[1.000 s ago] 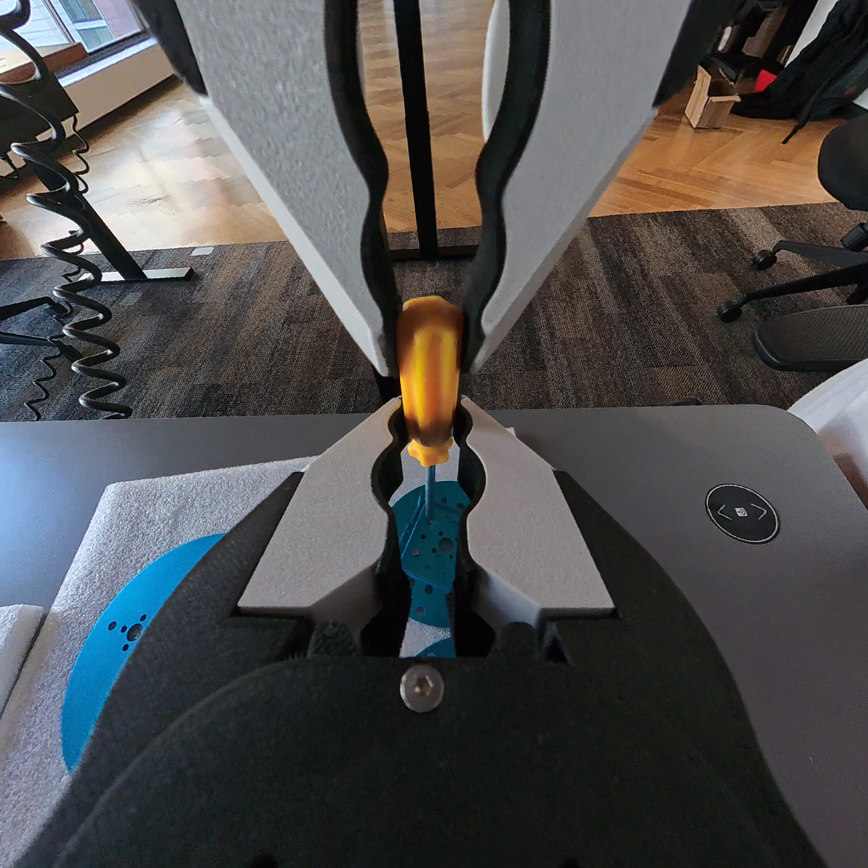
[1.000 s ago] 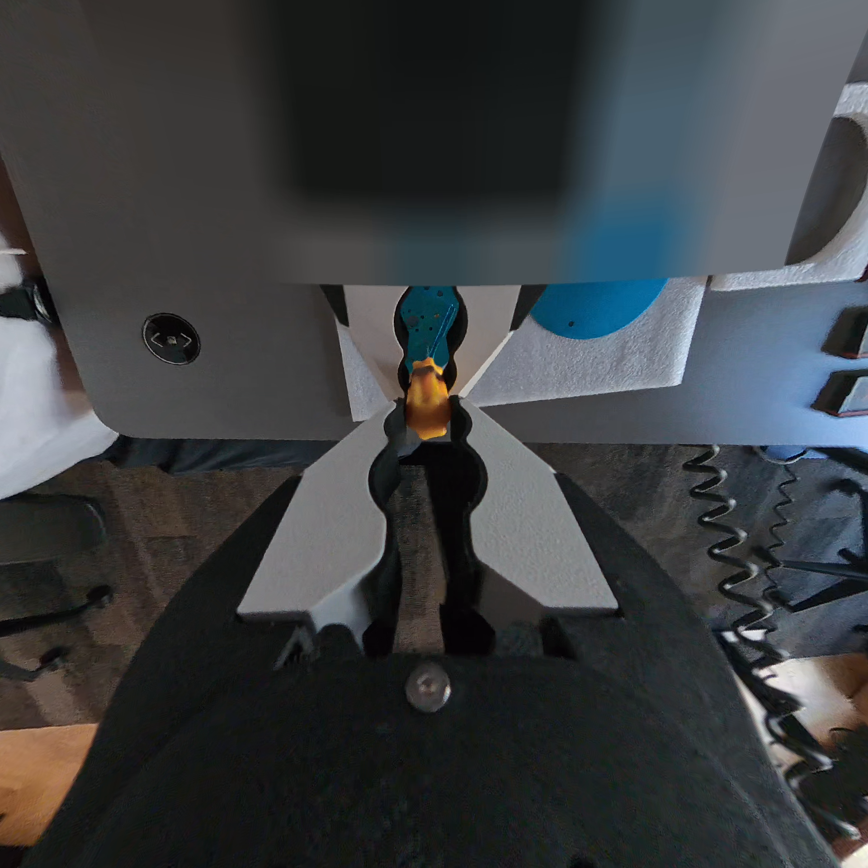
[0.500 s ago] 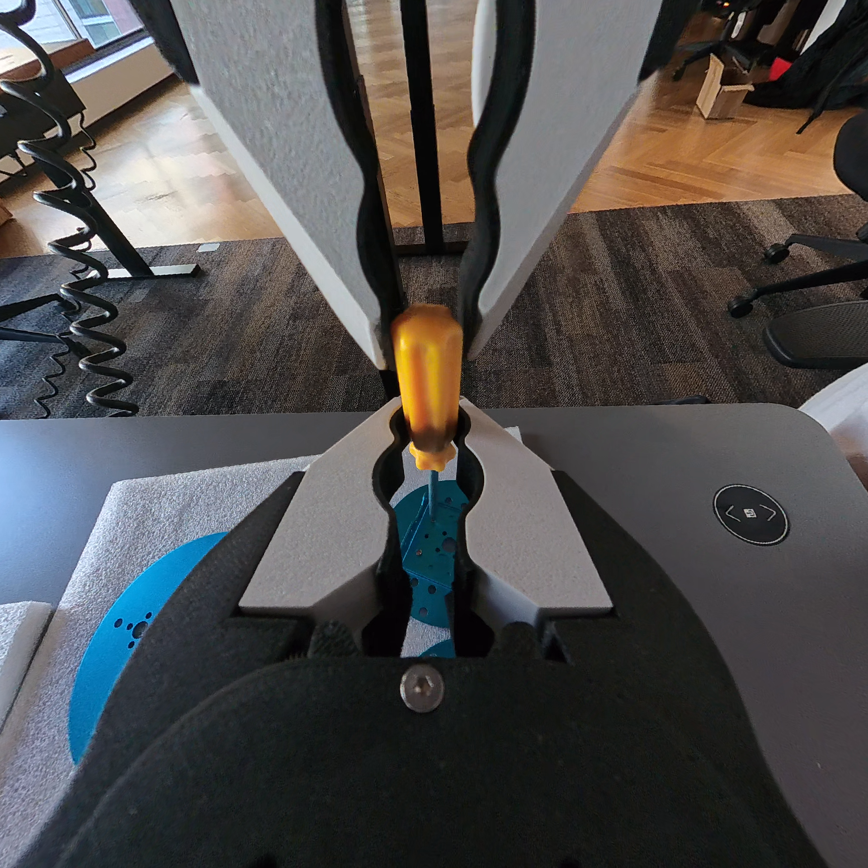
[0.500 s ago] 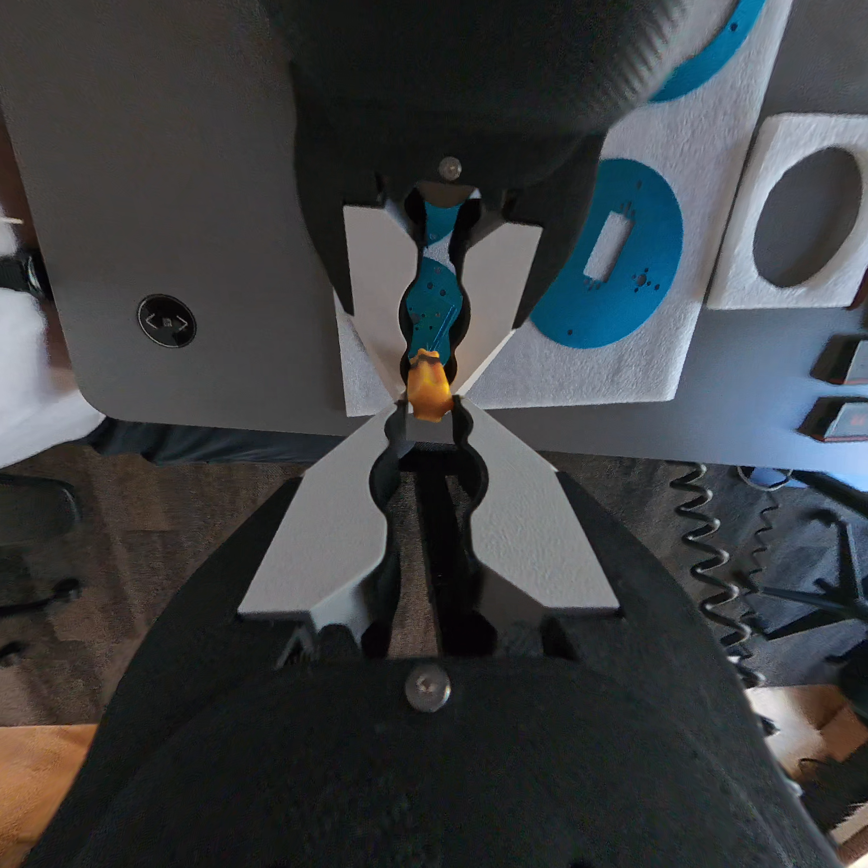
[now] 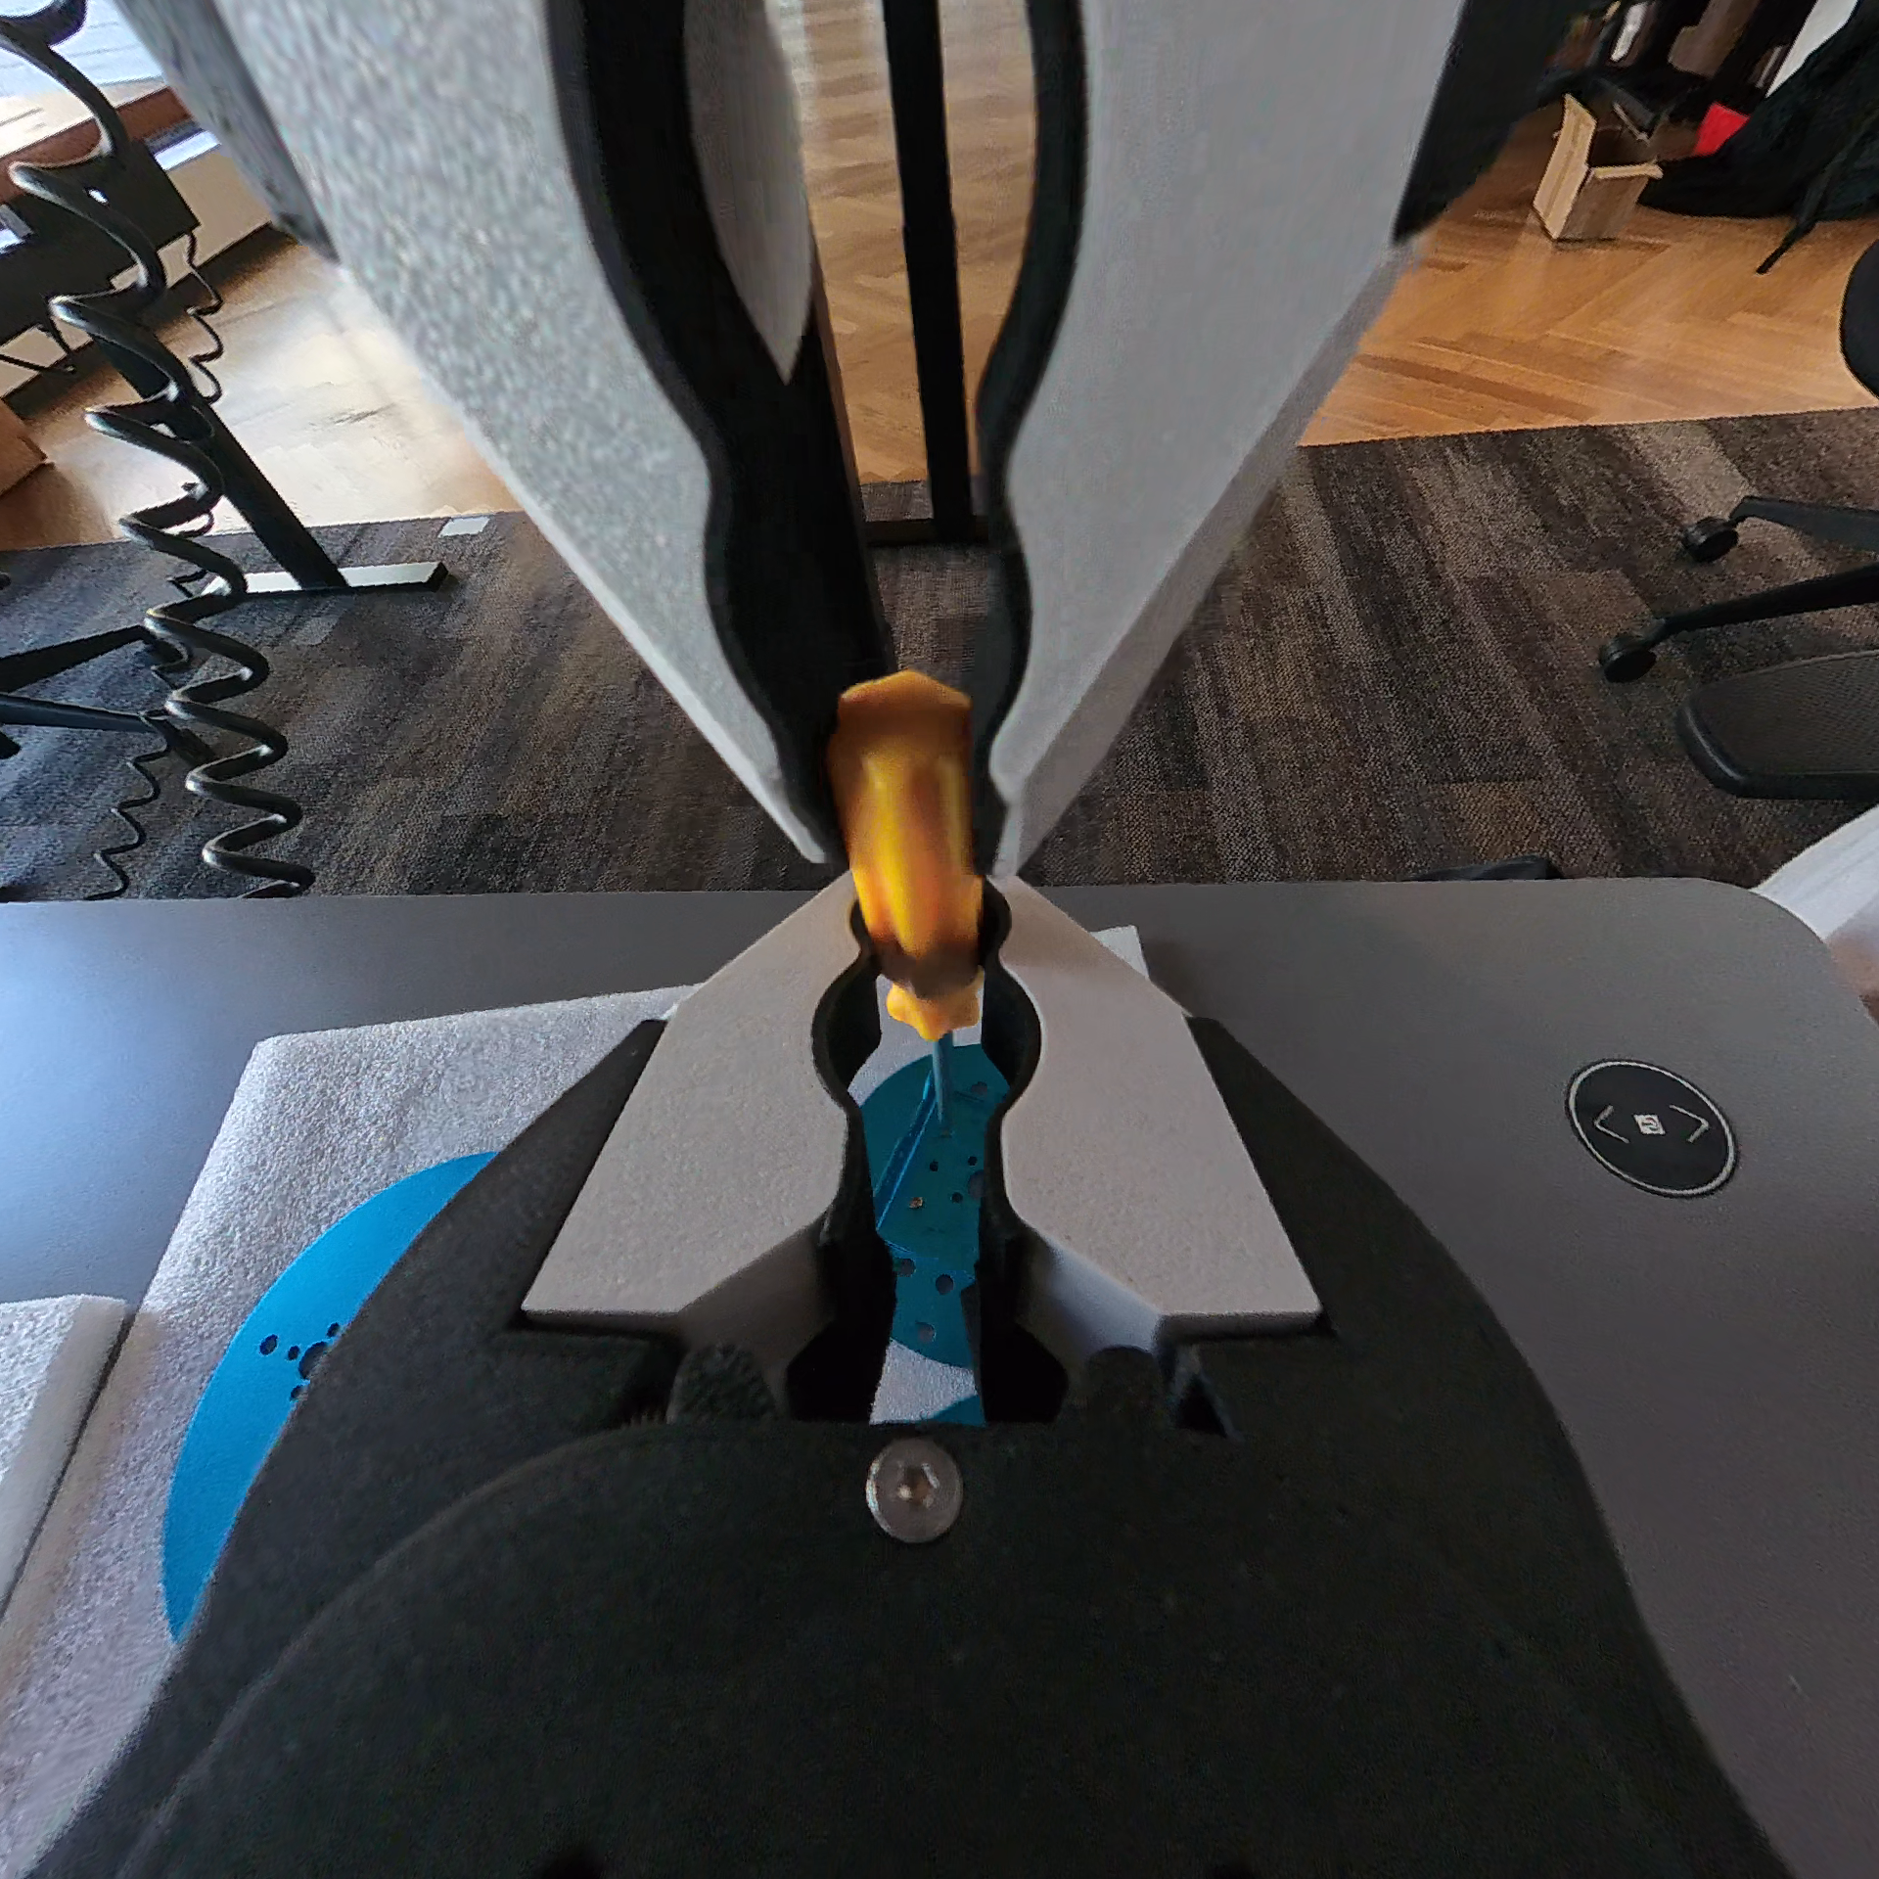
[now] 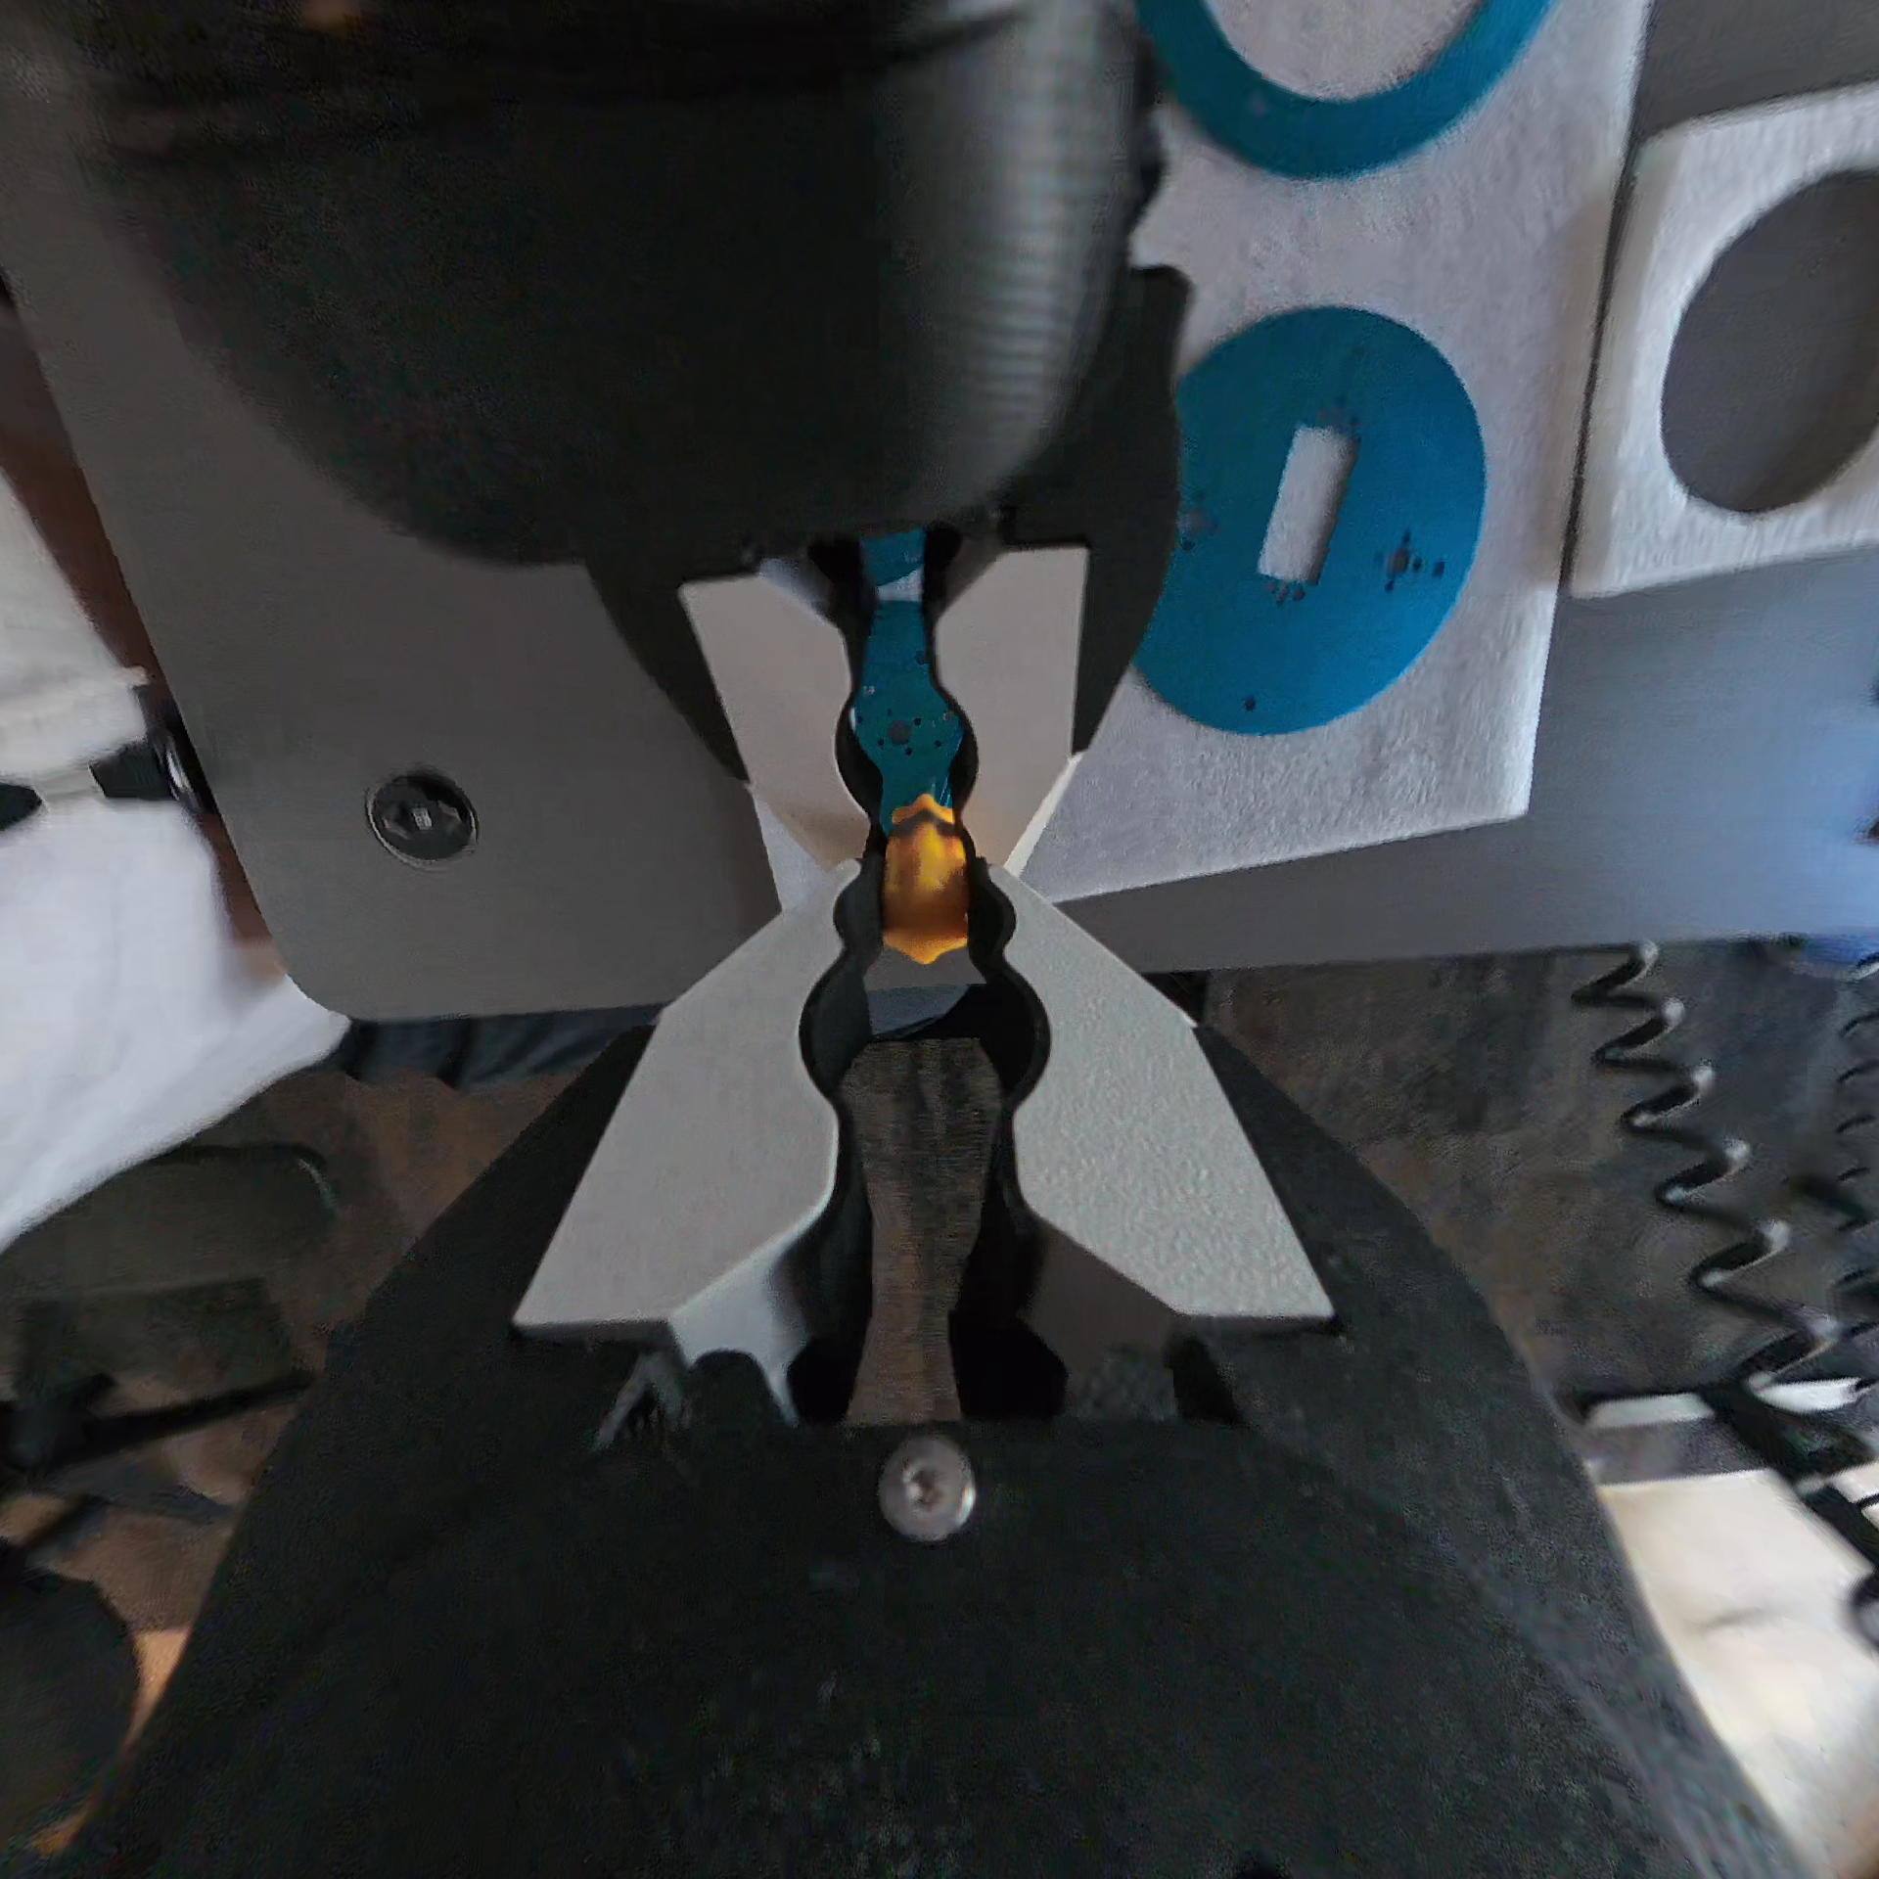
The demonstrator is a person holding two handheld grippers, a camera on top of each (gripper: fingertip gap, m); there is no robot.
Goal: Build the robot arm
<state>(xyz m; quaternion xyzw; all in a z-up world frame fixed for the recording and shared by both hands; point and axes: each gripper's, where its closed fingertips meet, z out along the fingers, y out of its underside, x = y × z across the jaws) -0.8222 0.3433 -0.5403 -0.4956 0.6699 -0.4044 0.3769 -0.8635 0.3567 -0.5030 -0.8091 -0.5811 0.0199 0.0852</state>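
Observation:
A small screwdriver with an orange handle [image 5: 910, 854] stands upright, its thin shaft pointing down at a blue perforated plate [image 5: 935, 1190] on a white foam pad [image 5: 356, 1098]. My left gripper [image 5: 920, 935] is shut on the lower part of the handle. My right gripper [image 5: 908, 813] comes in from the far side and is shut on the upper part. In the right wrist view, my right gripper [image 6: 923, 895] pinches the handle [image 6: 923, 880], with the left gripper [image 6: 920, 813] opposite and the blue plate [image 6: 900, 712] showing between its fingers. The shaft tip is mostly hidden.
On the foam pad [image 6: 1322, 732] lie a blue disc with a rectangular slot [image 6: 1373, 569] and a blue ring [image 6: 1322, 122]. A foam block with a round hole [image 6: 1668, 305] sits beside it. The dark desk [image 5: 1423, 1017] has a round button [image 5: 1649, 1139]. A coiled cable [image 5: 203, 651] and an office chair [image 5: 1790, 732] stand beyond. Spacing between my two grippers at the tips: around 5 centimetres. About 15 centimetres separates my left fingertips from the round button [image 5: 1649, 1139]. It turns up in the right wrist view [image 6: 421, 807] as well.
Both grippers stay closed on the handle. The handle's top has leaned slightly left. The right wrist view has shifted, so the left gripper looks larger and more of the foam and blue discs show.

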